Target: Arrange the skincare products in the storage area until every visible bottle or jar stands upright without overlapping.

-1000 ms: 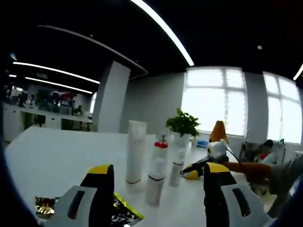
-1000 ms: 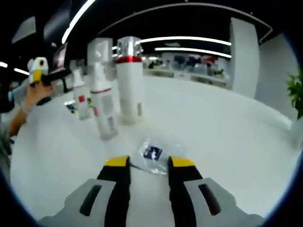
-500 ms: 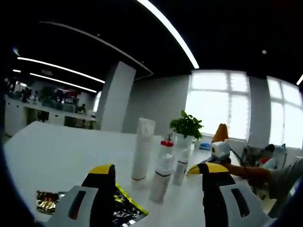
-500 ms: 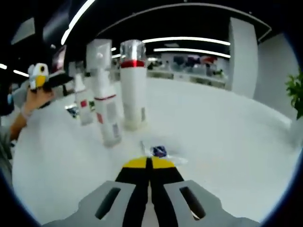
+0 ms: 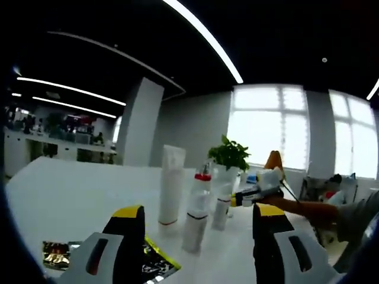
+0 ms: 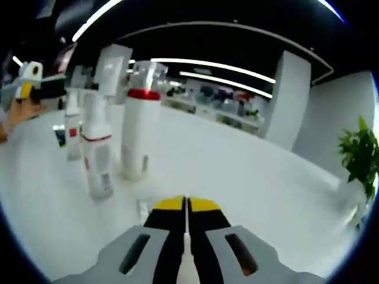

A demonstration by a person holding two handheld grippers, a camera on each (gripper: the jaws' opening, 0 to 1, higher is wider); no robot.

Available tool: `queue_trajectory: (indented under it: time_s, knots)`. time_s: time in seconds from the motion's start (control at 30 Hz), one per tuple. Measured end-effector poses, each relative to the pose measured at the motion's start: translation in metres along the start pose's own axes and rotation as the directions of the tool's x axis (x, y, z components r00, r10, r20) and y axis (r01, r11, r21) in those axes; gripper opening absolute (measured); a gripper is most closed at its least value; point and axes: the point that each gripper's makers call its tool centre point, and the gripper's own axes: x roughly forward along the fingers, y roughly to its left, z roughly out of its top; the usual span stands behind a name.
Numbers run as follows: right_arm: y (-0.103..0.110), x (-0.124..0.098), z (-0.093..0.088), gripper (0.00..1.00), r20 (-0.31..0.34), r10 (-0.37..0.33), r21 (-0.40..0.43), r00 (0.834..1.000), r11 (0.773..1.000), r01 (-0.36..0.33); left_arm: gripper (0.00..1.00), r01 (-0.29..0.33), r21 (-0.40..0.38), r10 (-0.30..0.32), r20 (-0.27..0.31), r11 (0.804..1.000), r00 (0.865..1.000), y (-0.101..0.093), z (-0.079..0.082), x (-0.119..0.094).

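Standing upright on white tabletop (image 5: 65, 189): tall white squeeze tube (image 5: 171, 184), white bottle with red collar and clear cap (image 5: 196, 207), smaller white bottle (image 5: 221, 210), close together, not overlapping. Left gripper (image 5: 192, 222) low in front of them, yellow-tipped jaws spread wide, nothing between. Shiny foil sachet (image 5: 59, 254) flat beside left jaw. Right gripper (image 6: 186, 205) jaws pressed together; whether sachet is pinched, cannot tell. Green potted plant (image 5: 230, 157) behind bottles.
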Motion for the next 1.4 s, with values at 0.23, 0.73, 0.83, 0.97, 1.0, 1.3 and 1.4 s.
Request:
queue_trajectory:
  time_s: [0.23, 0.73, 0.83, 0.97, 1.0, 1.3, 1.4]
  knots:
    - [0.022, 0.009, -0.015, 0.0, -0.07, 0.089, 0.036, 0.994, 0.996, -0.086, 0.76, -0.002, 0.035, 0.004, -0.042, 0.999, 0.999, 0.001, -0.012, 0.001]
    - [0.073, -0.04, -0.019, 0.0, -0.122, 0.276, 0.119, 0.953, 0.958, -0.262, 0.75, 0.08, 0.126, -0.066, -0.118, 0.989, 0.991, -0.021, -0.036, 0.006]
    - [0.089, -0.051, -0.016, 0.0, -0.113, 0.321, 0.139, 0.94, 0.942, -0.305, 0.75, 0.124, 0.16, -0.098, -0.158, 0.979, 0.983, -0.031, -0.049, 0.008]
    - [0.122, -0.064, -0.01, 0.0, -0.096, 0.393, 0.15, 0.915, 0.914, -0.377, 0.74, 0.28, 0.196, -0.224, -0.266, 0.94, 0.938, -0.058, -0.072, 0.007]
    - [0.13, -0.067, -0.009, 0.0, -0.092, 0.408, 0.151, 0.908, 0.907, -0.392, 0.75, 0.301, 0.205, -0.239, -0.278, 0.931, 0.93, -0.063, -0.075, 0.008]
    - [0.2, -0.078, 0.01, 0.0, -0.057, 0.558, 0.166, 0.828, 0.823, -0.543, 0.75, 0.371, 0.26, -0.27, -0.352, 0.891, 0.896, -0.088, -0.098, 0.009]
    - [0.221, -0.079, 0.016, 0.0, -0.047, 0.605, 0.175, 0.795, 0.788, -0.59, 0.75, 0.386, 0.259, -0.28, -0.367, 0.885, 0.887, -0.088, -0.101, 0.008]
